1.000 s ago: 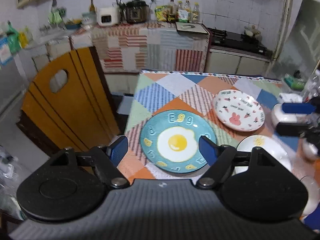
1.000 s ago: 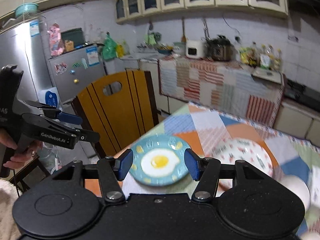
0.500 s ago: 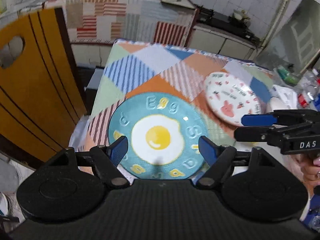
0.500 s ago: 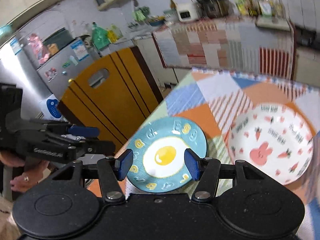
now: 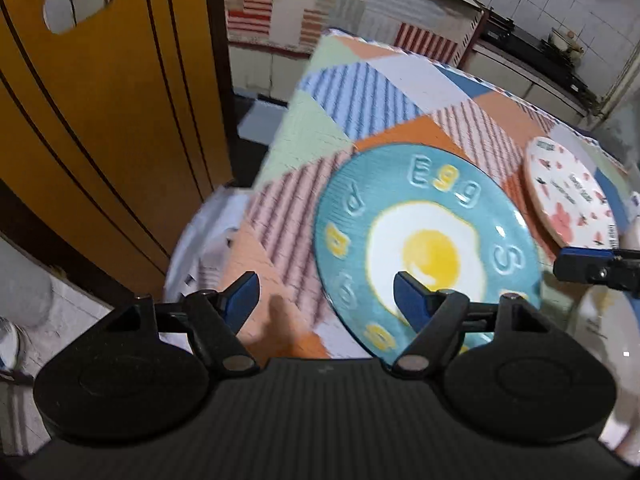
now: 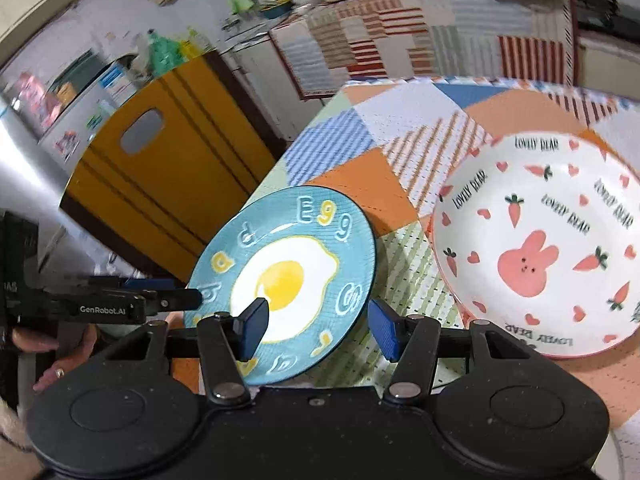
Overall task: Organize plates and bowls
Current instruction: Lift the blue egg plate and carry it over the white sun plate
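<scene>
Plates: I count two in full, a blue egg plate [image 6: 288, 276] and a white rabbit plate [image 6: 540, 244], plus the edge of a third white dish [image 5: 608, 340] at the right of my left wrist view. I have two grippers. The left gripper [image 5: 326, 300] has its fingers spread wide, holding nothing; its right finger sits over the egg plate's yolk in that view. The right gripper [image 6: 318, 326] is likewise spread and empty, straddling the egg plate's near rim.

All the dishes rest on a table with a patchwork tablecloth [image 6: 400, 140]. An orange chair back [image 5: 100, 120] stands at the table's left edge. A counter draped in striped cloth [image 6: 380, 36] runs along the far tiled wall.

The egg plate is teal with a fried-egg centre and raised letters. The rabbit plate, just beside it, shows a pink rabbit, carrots, hearts and "LOVELY BEAR" text.
</scene>
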`<state>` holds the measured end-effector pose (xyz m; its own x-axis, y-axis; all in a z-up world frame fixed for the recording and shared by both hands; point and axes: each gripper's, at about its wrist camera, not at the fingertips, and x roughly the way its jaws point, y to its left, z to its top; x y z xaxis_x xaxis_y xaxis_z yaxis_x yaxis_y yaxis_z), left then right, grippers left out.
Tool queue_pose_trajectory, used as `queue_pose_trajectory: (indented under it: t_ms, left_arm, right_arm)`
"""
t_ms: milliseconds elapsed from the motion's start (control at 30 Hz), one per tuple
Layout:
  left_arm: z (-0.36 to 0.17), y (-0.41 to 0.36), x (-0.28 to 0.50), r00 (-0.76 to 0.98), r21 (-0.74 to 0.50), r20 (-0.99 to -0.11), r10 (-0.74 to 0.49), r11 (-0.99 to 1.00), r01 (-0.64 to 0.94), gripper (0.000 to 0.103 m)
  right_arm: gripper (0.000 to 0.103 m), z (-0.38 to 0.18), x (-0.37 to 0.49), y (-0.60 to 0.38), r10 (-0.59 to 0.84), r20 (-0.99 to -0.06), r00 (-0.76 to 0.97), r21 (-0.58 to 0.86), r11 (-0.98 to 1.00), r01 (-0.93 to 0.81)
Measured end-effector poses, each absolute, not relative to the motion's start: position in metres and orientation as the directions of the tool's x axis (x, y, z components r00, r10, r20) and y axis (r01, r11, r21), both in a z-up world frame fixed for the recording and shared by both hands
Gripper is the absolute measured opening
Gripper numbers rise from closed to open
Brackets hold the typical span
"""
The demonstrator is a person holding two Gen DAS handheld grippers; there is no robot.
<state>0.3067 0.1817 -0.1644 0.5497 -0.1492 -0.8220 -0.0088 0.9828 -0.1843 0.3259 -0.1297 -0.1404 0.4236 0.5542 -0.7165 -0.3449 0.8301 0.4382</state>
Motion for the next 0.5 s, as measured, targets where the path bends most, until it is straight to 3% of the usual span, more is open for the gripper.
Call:
queue_pose_trajectory:
  t_ms: [167,367,433,500]
  left_arm:
    - [-0.176,0.186,0.305,0.551,-0.257,-0.805,-0.219,0.966,0.010,0.065]
    - [-0.186,0.183,0.303,0.553,-0.290,-0.793,-0.254,0.957,0.024,0.042]
    - [-0.190,0.185,0.305,0.540,-0.305,-0.800,-0.262,0.952,0.009,0.024]
    - [-0.195,0.186,0.307,0.526,-0.336,-0.801,-0.286,0.942,0.000,0.020]
  right_arm:
    - [0.056,-0.163,0.335,-0.129,0.523,-0.733,0.434,0.459,0.852,-0.252]
    - [0.046,-0.177,0.332,-0.125,0.521,-0.737,0.430,0.472,0.853,-0.224]
    - [0.038,-0.179,0.333,-0.123,0.520,-0.737,0.433,0.472,0.853,-0.222]
    - [0.021,-0.182,0.336,-0.121,0.514,-0.743,0.428,0.461,0.857,-0.230]
